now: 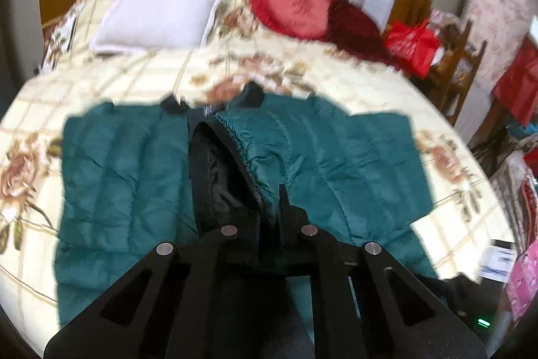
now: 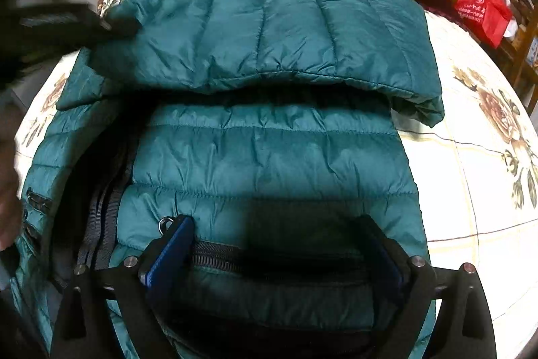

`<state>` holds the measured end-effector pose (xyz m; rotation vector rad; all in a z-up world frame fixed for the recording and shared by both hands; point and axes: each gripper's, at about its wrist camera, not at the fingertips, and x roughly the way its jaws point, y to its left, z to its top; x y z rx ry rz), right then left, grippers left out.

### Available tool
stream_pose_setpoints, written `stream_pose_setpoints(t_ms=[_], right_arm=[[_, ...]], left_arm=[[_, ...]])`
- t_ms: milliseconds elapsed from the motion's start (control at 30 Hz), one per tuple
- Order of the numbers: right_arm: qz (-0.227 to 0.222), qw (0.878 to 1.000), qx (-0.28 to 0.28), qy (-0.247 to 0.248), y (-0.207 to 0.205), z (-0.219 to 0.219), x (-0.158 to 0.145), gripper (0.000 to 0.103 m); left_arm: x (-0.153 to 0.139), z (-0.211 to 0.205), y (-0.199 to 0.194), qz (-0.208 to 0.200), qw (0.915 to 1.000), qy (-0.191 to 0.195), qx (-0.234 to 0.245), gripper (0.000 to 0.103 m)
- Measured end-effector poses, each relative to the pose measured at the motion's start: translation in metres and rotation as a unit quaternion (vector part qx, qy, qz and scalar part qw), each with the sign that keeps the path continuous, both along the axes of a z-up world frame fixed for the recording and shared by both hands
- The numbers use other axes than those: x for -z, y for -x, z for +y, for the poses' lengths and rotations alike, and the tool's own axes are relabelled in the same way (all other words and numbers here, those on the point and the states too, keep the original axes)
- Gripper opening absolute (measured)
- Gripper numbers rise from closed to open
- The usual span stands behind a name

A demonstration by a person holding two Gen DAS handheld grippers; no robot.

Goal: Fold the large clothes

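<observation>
- The teal puffer jacket [image 1: 141,164] lies spread on the floral bedspread [image 1: 336,79], front open, black lining showing.
- The left gripper [image 1: 269,207] is clamped shut on the jacket's zipper edge.
- The right gripper [image 2: 275,234] hovers spread wide over the near quilted panel, pinching nothing.
- A white pillow [image 1: 161,12] and a red cushion [image 1: 292,9] sit at the far end.

a home bedroom: a bed [image 1: 302,79] with a floral cover, a white pillow [image 1: 161,12] and red cushion [image 1: 296,9].

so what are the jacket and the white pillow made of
Jacket: looks like thin nylon or polyester shell, slight sheen, stitched into puffy quilted channels, so probably down or synthetic fill. White pillow: matte woven cloth, maybe cotton; too blurred to be sure.
</observation>
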<state>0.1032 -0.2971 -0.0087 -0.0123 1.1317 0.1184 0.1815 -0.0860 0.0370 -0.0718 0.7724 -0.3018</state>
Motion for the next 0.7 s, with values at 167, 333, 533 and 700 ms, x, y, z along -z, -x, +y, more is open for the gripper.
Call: stream_pose_setpoints(t_ms=[167, 333, 533, 700], right_arm=[[-0.003, 1.0, 0.007, 0.003, 0.008, 0.002, 0.003, 0.1], [-0.01, 1.0, 0.009, 0.008, 0.014, 0.004, 0.005, 0.103], [-0.001, 1.0, 0.006, 0.0, 0.018, 0.004, 0.002, 0.103], [-0.069, 0.997, 0.043, -0.012, 0.015, -0.018, -0.031, 0.102]], left_arm=[[-0.049, 0.043, 0.025, -0.047, 0.9989, 0.001, -0.003, 0.006], [-0.058, 0.1, 0.029, -0.059, 0.997, -0.026, -0.043, 0.006], [0.001, 0.152, 0.013, 0.014, 0.9966, -0.037, -0.072, 0.008], [0.036, 0.178, 0.019, 0.049, 0.9945, 0.017, -0.091, 0.011]])
